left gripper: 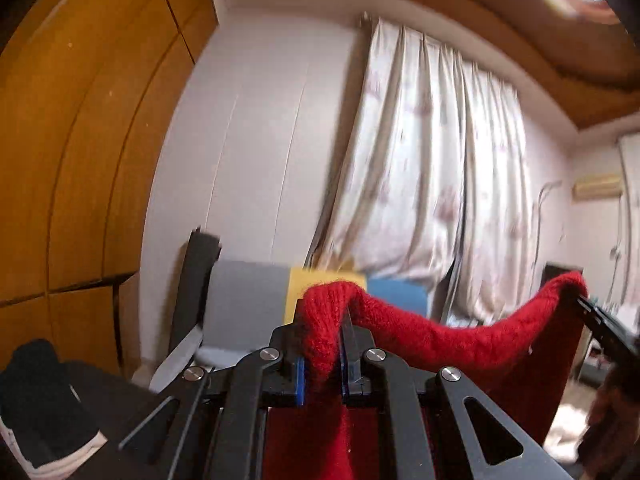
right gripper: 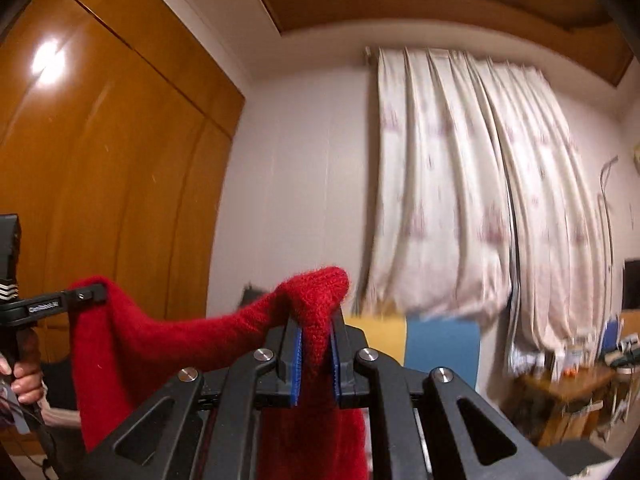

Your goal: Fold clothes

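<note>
1. Red knit lifted clear into the air, stretched between both grippers, top edge sagging in a shallow curve, rest hanging below out of view.
2. Left gripper clamped narrow on one bunched corner of the knit, blue pads pressing the wool from both sides.
3. Right gripper likewise pinched tight on the other corner; seen from the left wrist as a dark tip at the far end of the edge.
4. Step in hand, by the look of it: raising and spreading the knit before laying it flat for a fold.
5. To do it well: keep both grips firm, since wool this thick can creep out of narrow pads.
6. Draw the two corners apart until the sag flattens, without stretching the knit.
7. Hold both corners at one height so the body hangs square.
8. Lower with the bottom hem touching down first, then lay the rest away from it, wrinkle-free.
9. Mind the curtain and wardrobe behind; landing surface not in view.
</note>
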A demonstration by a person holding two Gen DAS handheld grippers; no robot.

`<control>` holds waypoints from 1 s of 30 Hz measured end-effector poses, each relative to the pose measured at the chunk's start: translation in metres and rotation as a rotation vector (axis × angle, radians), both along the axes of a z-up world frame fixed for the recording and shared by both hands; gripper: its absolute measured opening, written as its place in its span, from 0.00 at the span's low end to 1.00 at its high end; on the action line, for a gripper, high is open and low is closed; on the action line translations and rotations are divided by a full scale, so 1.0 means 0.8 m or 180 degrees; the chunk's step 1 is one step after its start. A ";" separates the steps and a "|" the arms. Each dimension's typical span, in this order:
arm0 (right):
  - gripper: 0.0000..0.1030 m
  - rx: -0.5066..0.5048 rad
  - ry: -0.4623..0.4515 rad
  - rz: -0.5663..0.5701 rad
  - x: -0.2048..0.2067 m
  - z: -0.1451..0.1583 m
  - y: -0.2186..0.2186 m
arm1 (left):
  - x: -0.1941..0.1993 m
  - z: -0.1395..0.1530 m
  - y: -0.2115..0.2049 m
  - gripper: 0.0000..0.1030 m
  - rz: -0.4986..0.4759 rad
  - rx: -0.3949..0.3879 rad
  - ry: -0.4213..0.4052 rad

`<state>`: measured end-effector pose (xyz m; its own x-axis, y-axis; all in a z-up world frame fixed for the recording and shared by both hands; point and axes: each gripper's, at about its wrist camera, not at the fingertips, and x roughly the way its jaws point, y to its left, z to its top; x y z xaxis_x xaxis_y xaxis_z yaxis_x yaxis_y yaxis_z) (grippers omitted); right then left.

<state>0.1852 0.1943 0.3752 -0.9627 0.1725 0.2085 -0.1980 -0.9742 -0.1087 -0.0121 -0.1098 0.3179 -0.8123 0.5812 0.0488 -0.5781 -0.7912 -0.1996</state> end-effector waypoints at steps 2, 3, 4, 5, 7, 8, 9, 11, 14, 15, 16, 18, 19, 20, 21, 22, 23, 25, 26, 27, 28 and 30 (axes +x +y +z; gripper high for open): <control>0.09 0.0041 0.0144 0.0066 0.020 0.018 -0.010 | 0.017 0.022 -0.011 0.11 0.0004 0.0101 0.0103; 0.09 0.0040 0.0201 0.0113 0.029 0.024 -0.013 | 0.026 0.030 -0.017 0.11 0.0008 0.0147 0.0135; 0.09 0.0030 0.0256 0.0168 0.039 0.030 -0.016 | 0.034 0.038 -0.025 0.11 -0.0005 0.0201 0.0141; 0.09 0.0018 0.0315 0.0228 0.051 0.035 -0.021 | 0.041 0.045 -0.034 0.11 -0.0027 0.0259 0.0142; 0.09 0.0022 0.0402 0.0280 0.071 0.039 -0.032 | 0.052 0.057 -0.050 0.11 -0.0044 0.0356 0.0128; 0.09 0.0028 0.0443 0.0284 0.079 0.035 -0.040 | 0.057 0.062 -0.059 0.11 -0.0053 0.0400 0.0129; 0.09 0.0024 0.0457 0.0280 0.083 0.032 -0.042 | 0.062 0.067 -0.066 0.11 -0.0043 0.0436 0.0147; 0.09 -0.0005 0.0427 0.0270 0.085 0.025 -0.043 | 0.071 0.071 -0.081 0.11 0.0147 0.0499 0.0321; 0.09 -0.0212 0.0146 0.0308 0.053 0.002 -0.034 | 0.069 0.072 -0.079 0.11 0.0330 0.0498 0.0508; 0.09 -0.0296 0.0047 0.0316 0.036 -0.007 -0.025 | 0.061 0.069 -0.071 0.11 0.0298 0.0463 0.0473; 0.09 -0.0374 -0.0051 0.0314 0.020 -0.017 -0.019 | 0.050 0.064 -0.060 0.11 0.0262 0.0397 0.0398; 0.09 -0.0561 -0.0240 0.0262 -0.014 -0.042 0.003 | 0.020 0.040 -0.026 0.11 0.0146 0.0126 0.0135; 0.09 -0.0657 -0.0334 0.0231 -0.031 -0.055 0.015 | 0.004 0.018 -0.007 0.11 0.0026 -0.0029 -0.0047; 0.08 -0.0727 -0.0378 0.0190 -0.043 -0.067 0.025 | -0.011 -0.011 0.012 0.11 -0.0136 -0.0187 -0.0261; 0.00 -0.0785 -0.0397 0.0142 -0.053 -0.077 0.035 | -0.026 -0.039 0.030 0.13 -0.0297 -0.0346 -0.0475; 0.01 -0.0806 -0.0398 0.0087 -0.060 -0.084 0.043 | -0.036 -0.070 0.048 0.15 -0.0452 -0.0509 -0.0692; 0.01 -0.0769 -0.0390 0.0009 -0.065 -0.086 0.047 | -0.042 -0.105 0.064 0.17 -0.0585 -0.0659 -0.0895; 0.01 -0.0588 -0.0473 -0.0071 -0.080 -0.083 0.050 | -0.045 -0.175 0.093 0.43 -0.0826 -0.0981 -0.1220; 0.02 -0.0491 -0.0524 -0.0101 -0.089 -0.081 0.051 | -0.043 -0.212 0.104 0.54 -0.0975 -0.1173 -0.1336; 0.02 -0.0487 -0.0686 -0.0065 -0.101 -0.086 0.054 | -0.041 -0.245 0.114 0.68 -0.1052 -0.1367 -0.1398; 0.02 -0.0532 -0.0906 0.0007 -0.114 -0.093 0.057 | -0.040 -0.274 0.124 0.68 -0.1067 -0.1556 -0.1433; 0.12 -0.0711 -0.1399 0.0091 -0.142 -0.135 0.064 | -0.042 -0.333 0.142 0.69 -0.0995 -0.1935 -0.1619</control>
<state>0.0713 0.2457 0.2675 -0.9562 0.1389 -0.2576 -0.1532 -0.9875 0.0361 -0.0456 0.0039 0.0515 -0.4487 0.5894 -0.6718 -0.7429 -0.6638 -0.0862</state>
